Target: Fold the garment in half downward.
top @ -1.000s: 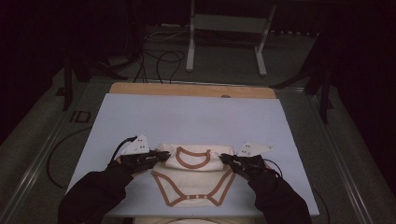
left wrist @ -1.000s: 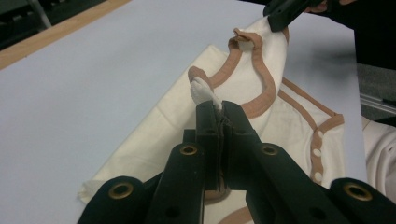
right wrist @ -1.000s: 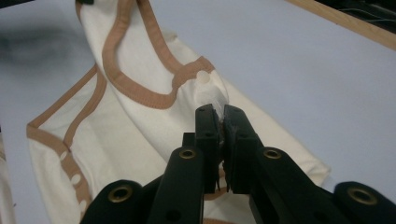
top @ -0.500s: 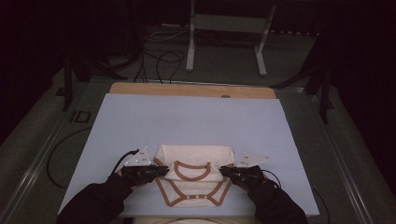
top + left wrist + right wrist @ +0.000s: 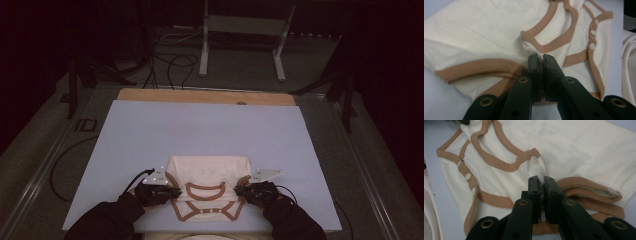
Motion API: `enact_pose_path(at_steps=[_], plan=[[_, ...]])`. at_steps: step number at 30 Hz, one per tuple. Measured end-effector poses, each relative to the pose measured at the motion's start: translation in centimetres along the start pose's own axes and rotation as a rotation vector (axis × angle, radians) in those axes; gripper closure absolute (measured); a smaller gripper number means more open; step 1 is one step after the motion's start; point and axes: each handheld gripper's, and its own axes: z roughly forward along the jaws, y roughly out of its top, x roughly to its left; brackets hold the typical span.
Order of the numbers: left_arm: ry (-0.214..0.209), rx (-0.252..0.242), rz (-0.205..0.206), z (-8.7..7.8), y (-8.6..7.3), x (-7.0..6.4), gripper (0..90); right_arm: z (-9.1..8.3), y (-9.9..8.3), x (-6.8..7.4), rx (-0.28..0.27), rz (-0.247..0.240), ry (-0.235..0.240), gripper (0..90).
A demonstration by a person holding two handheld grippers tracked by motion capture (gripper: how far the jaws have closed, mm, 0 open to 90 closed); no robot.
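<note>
I have the cream baby bodysuit (image 5: pixel 207 187) lying at the near edge of the pale blue surface (image 5: pixel 200 132), partly folded, its brown-trimmed neckline facing up and the snap-button flap pointing toward me. The far part of the garment lies flat as a plain cream rectangle, and the trimmed part lies nearer to me.

My left tool (image 5: pixel 170 192) sits at the garment's left side, by the shoulder. In the left gripper view its jaws stand pressed together with a pinch of cream fabric caught between their tips (image 5: pixel 540 58), right beside the brown neckline trim. A brown-edged sleeve opening lies to the left of the jaws in that view, and the white snap buttons (image 5: pixel 592 32) run along the trim at the right.

My right tool (image 5: pixel 241 190) mirrors it on the garment's right side. In the right gripper view its jaws are likewise closed tight on a small fold of the fabric (image 5: pixel 539 180) just under the neckline trim, with the folded brown sleeve hem lying to the right of the jaws.

Both of my sleeves come in from the near edge, and a second pale cloth (image 5: pixel 629 65) lies just beside the bodysuit at that edge
</note>
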Motion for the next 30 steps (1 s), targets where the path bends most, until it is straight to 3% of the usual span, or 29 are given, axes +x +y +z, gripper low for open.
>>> enact_pose_path(at_steps=[2, 3, 5, 6, 7, 8, 9, 10, 11, 14, 15, 17, 21, 24, 28, 30], plan=[[0.008, 0.009, -0.002, 0.0, 0.1, 0.0, 83.3, 0.0, 0.0, 0.0, -0.001, 0.006, 0.004, 84.4], [0.015, 0.012, -0.003, 0.0, 0.1, 0.0, 73.1, 0.0, -0.1, -0.1, 0.004, 0.008, 0.006, 83.5], [0.001, 0.004, -0.010, -0.3, 0.2, 0.1, 67.2, 0.0, 0.0, -0.1, 0.008, 0.012, 0.003, 82.0], [-0.015, -0.002, -0.009, -0.4, 0.2, 0.1, 62.6, -0.1, 0.1, -0.1, -0.004, 0.010, 0.006, 76.0], [-0.015, -0.002, -0.009, -0.4, 0.2, 0.1, 61.6, -0.1, 0.1, -0.1, -0.004, 0.010, 0.006, 76.0], [-0.021, -0.009, 0.010, -0.9, 0.3, 0.1, 60.1, -0.4, 0.4, -0.1, -0.024, 0.012, 0.025, 65.5], [-0.021, -0.009, 0.010, -0.9, 0.3, 0.1, 57.6, -0.4, 0.4, -0.1, -0.024, 0.012, 0.025, 65.5], [-0.009, -0.017, 0.008, -1.3, 0.4, 0.2, 56.8, -0.7, 0.9, -0.1, -0.032, 0.002, 0.051, 55.8], [-0.009, -0.017, 0.008, -1.3, 0.4, 0.2, 56.3, -0.8, 1.1, -0.1, -0.035, 0.004, 0.053, 52.9], [-0.069, -0.051, -0.034, -2.0, 1.1, 1.0, 51.2, -1.1, 1.9, -0.4, -0.049, -0.016, 0.058, 50.0], [-0.069, -0.051, -0.034, -2.0, 1.1, 1.0, 50.3, -1.2, 2.2, -0.5, -0.051, -0.018, 0.055, 50.5], [-0.090, -0.053, -0.042, -2.0, 1.4, 1.3, 50.3, -1.3, 2.8, -0.8, -0.050, -0.026, 0.040, 50.7], [-0.094, -0.027, -0.062, -0.9, 2.0, 1.7, 51.8, -0.8, 3.7, -1.5, -0.044, -0.016, 0.070, 50.3], [-0.101, 0.008, -0.065, 0.3, 2.2, 2.1, 55.5, 0.5, 4.0, -1.8, 0.003, -0.019, 0.112, 52.1], [-0.104, 0.027, -0.082, 0.9, 2.4, 2.4, 62.8, 1.7, 3.5, -2.2, 0.052, 0.018, 0.142, 58.2], [-0.101, 0.046, -0.071, 1.3, 2.5, 2.5, 65.9, 2.0, 3.2, -2.5, 0.074, 0.035, 0.137, 61.7]])
